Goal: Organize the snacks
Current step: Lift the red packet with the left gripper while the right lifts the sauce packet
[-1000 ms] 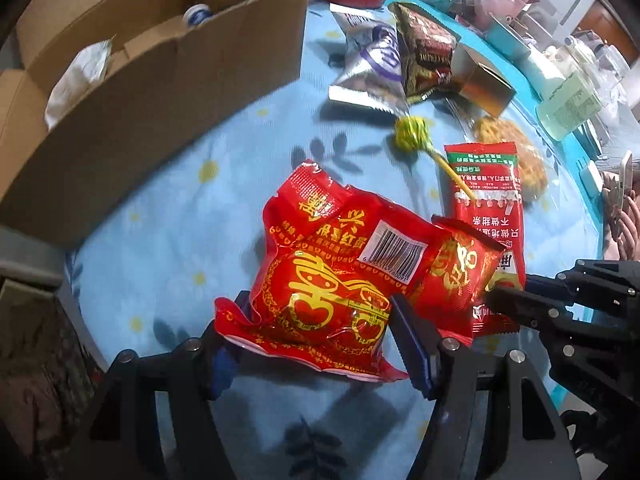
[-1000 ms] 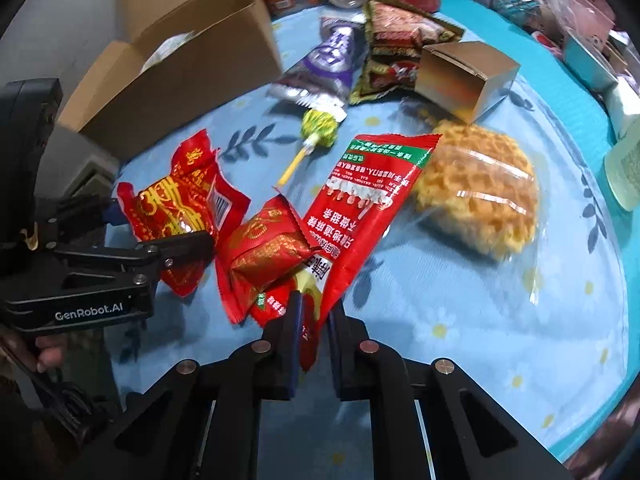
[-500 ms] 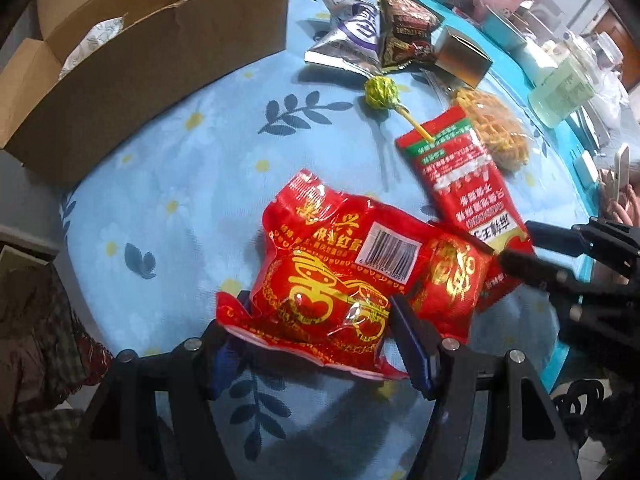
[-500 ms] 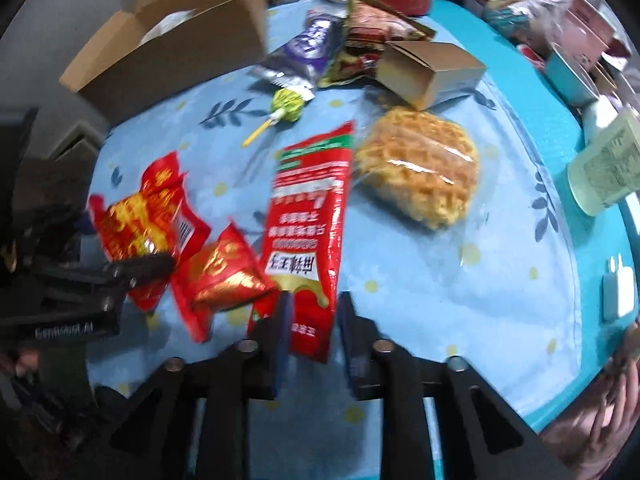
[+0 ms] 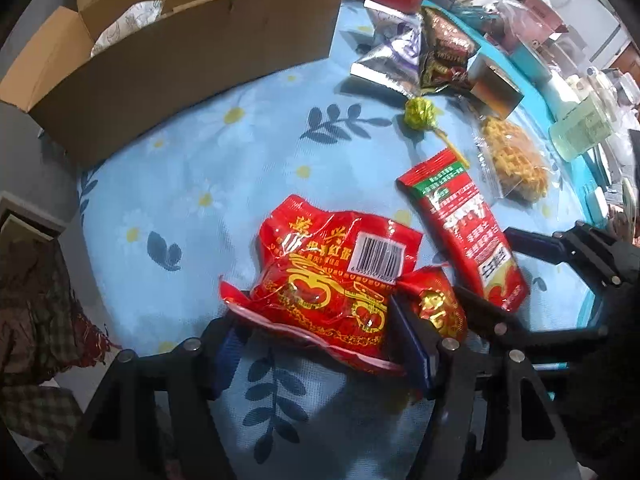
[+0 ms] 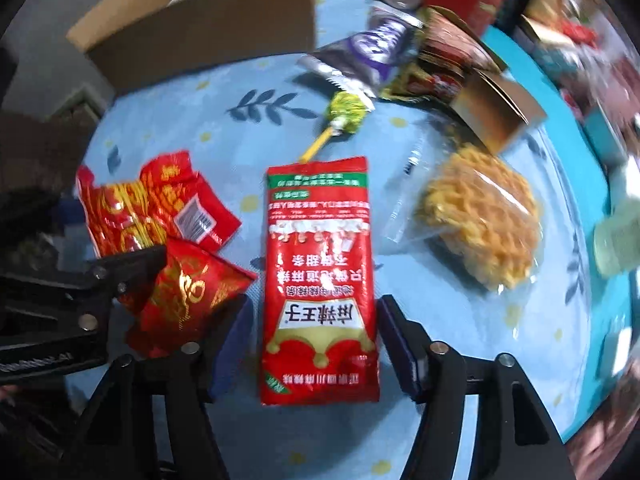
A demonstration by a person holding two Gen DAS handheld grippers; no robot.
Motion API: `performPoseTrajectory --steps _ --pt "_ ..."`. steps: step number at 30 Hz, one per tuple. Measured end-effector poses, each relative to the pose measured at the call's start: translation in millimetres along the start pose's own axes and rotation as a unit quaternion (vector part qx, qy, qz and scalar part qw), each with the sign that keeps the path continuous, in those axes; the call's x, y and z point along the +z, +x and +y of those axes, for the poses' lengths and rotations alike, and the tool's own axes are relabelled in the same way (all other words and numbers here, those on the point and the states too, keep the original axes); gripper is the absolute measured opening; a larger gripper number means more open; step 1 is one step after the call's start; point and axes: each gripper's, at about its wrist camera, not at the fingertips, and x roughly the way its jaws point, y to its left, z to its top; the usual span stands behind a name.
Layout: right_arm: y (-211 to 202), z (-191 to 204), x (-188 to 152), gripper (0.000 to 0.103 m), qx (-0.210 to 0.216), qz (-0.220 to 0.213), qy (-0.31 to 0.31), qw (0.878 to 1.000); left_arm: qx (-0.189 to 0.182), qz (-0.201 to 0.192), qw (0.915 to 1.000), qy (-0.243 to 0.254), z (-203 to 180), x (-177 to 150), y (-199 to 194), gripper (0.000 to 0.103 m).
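Note:
My left gripper [image 5: 320, 328] is open, its fingers either side of a large red snack packet with a barcode [image 5: 340, 268] lying on the blue floral tablecloth. A small red packet [image 5: 436, 304] lies just right of it. My right gripper [image 6: 312, 336] is open, its fingers straddling a long red spicy-strip packet [image 6: 320, 280], which also shows in the left wrist view [image 5: 464, 228]. The large packet [image 6: 152, 208] and the small packet [image 6: 188, 296] show at left in the right wrist view. An open cardboard box [image 5: 180, 52] stands at the back left.
A green lollipop [image 6: 344, 114], a purple foil packet [image 6: 372, 50], a dark snack bag [image 6: 448, 60], a small gold box [image 6: 500, 110] and a bagged waffle [image 6: 484, 216] lie behind. The table edge [image 6: 592, 360] runs at right. Clutter fills the far side.
My right gripper has opened, let go of the long red packet and now straddles it lying flat. My left gripper stays open around the large red packet.

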Motion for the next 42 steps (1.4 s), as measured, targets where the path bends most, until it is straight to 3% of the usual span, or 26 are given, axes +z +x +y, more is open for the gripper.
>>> performPoseTrajectory --steps 4,15,17,19,25,28,34,39,42 --pt "2.4 10.7 -0.1 0.07 0.001 -0.005 -0.014 1.0 0.0 -0.009 0.9999 -0.005 -1.7 -0.7 2.2 0.072" --pt "1.1 -5.6 -6.4 0.071 0.016 0.002 0.008 1.0 0.01 -0.014 0.9998 0.01 -4.4 2.3 4.7 0.075" --pt "-3.0 -10.3 -5.4 0.067 0.009 0.0 0.009 1.0 0.009 -0.012 0.9998 0.016 -6.3 3.8 3.0 0.071" --pt "-5.2 -11.7 -3.7 0.054 0.011 -0.006 0.009 1.0 0.006 -0.007 0.9998 0.015 -7.1 5.7 0.7 0.069" --pt "-8.2 -22.3 1.4 0.045 0.022 -0.005 0.009 1.0 -0.009 0.008 0.9997 0.021 -1.1 0.7 0.0 0.068" --pt "-9.7 -24.1 0.0 0.046 0.036 0.004 0.003 0.999 -0.017 0.014 0.9992 0.032 1.3 -0.3 1.5 0.07" --pt "-6.0 -20.1 5.3 0.055 0.024 0.009 -0.002 1.0 0.007 0.029 0.9982 0.051 -0.2 3.9 7.8 0.087" --pt "-1.8 -17.4 15.1 0.063 0.02 0.009 -0.01 1.0 -0.003 0.051 0.9974 0.052 6.2 9.2 9.2 0.088" --pt "-1.0 -17.9 18.0 0.065 0.02 0.01 -0.012 1.0 -0.014 0.035 0.9972 0.065 6.6 7.6 3.6 0.088"
